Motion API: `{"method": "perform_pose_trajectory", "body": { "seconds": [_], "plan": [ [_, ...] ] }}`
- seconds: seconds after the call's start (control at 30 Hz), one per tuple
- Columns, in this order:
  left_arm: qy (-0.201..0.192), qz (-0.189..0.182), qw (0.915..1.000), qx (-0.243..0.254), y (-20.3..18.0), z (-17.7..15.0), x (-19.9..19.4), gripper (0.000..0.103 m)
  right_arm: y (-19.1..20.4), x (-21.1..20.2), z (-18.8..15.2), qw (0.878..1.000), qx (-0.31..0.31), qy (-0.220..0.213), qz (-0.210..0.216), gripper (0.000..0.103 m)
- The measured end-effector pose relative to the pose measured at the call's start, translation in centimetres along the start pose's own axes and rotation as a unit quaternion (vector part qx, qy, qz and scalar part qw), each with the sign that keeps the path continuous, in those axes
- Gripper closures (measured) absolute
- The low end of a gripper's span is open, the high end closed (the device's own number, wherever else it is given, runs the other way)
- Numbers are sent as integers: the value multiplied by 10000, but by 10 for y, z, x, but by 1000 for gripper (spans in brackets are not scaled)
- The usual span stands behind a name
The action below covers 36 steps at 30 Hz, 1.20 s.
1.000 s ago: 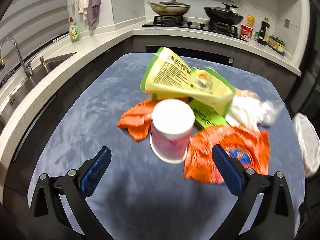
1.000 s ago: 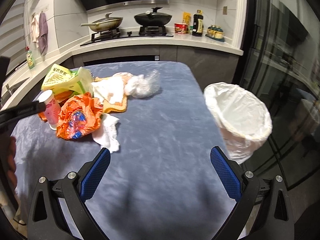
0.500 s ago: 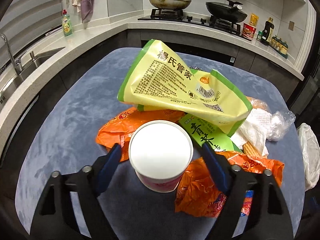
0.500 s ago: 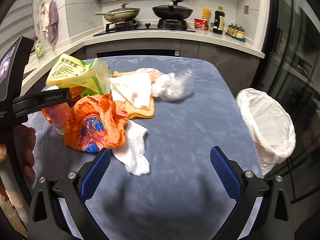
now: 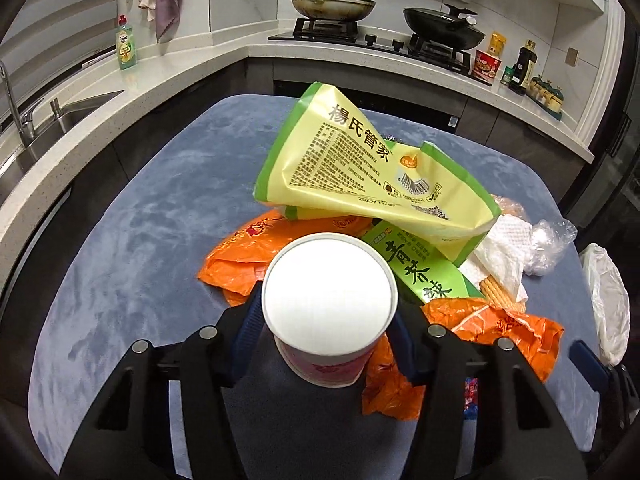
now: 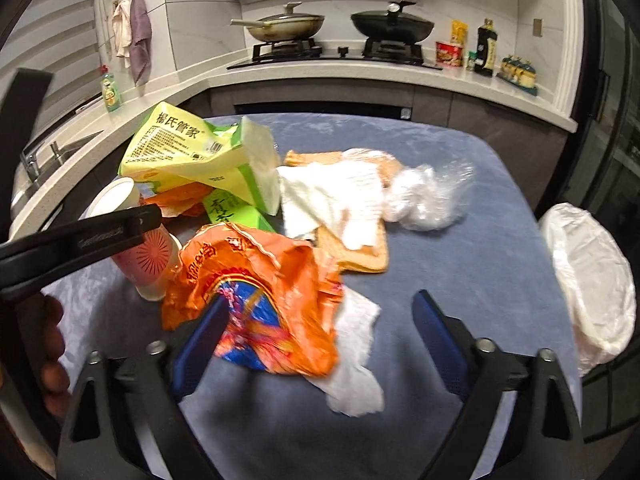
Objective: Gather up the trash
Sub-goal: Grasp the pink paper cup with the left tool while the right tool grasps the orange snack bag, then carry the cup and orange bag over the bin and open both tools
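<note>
We note the left gripper, fingers just closing, pinching the upright paper cup at the pile's left edge: easiest item first. Right gripper, fingers spread though narrowing, straddles the orange wrapper; lined bin waits beyond the worktop, right of the pile

A cup stands on the table at the near left of the litter pile, between the left gripper's fingers. Behind the cup a big bag lies tilted on top of a wrapper and a small packet. To the cup's right lies a crumpled bag, between the right gripper's fingers, with a tissue at its right edge. Paper towel and a clear film wad lie farther right. A lined bin stands beyond the table's right edge.
</note>
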<state>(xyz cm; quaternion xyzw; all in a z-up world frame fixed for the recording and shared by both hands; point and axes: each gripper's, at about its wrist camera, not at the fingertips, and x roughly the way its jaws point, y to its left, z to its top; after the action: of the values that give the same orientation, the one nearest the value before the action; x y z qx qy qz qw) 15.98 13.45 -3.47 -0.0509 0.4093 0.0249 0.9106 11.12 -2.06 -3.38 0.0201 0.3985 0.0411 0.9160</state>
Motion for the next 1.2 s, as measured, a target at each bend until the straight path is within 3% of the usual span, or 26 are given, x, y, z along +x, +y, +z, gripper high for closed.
{"method": "perform_pose_trajectory", "body": {
  "seconds": [0.1, 0.23, 0.5, 0.8, 1.0, 1.2],
  "plan": [
    [16, -2, 10000, -4, 6, -5, -3, 50, 1, 10, 2, 9997, 120, 55, 186, 30],
    [37, 7, 10000, 8, 12, -9, -7, 50, 2, 19, 3, 9992, 190, 196, 309, 62],
    [-74, -70, 9997, 221, 4, -17, -27, 50, -1, -11, 3, 9989, 182, -147, 395, 85],
    [-352, -441, 9970, 536, -21, -19, -63, 50, -32, -66, 5, 9950, 601, -707, 368, 86],
    [-485, -724, 9929, 809, -50, -18, -81, 50, -72, -99, 7, 9888, 947, -1153, 5, 86],
    [-543, -1169, 9841, 1226, -99, -20, -92, 50, -126, -118, 4, 9789, 1304, -1421, -668, 86]
  ]
}}
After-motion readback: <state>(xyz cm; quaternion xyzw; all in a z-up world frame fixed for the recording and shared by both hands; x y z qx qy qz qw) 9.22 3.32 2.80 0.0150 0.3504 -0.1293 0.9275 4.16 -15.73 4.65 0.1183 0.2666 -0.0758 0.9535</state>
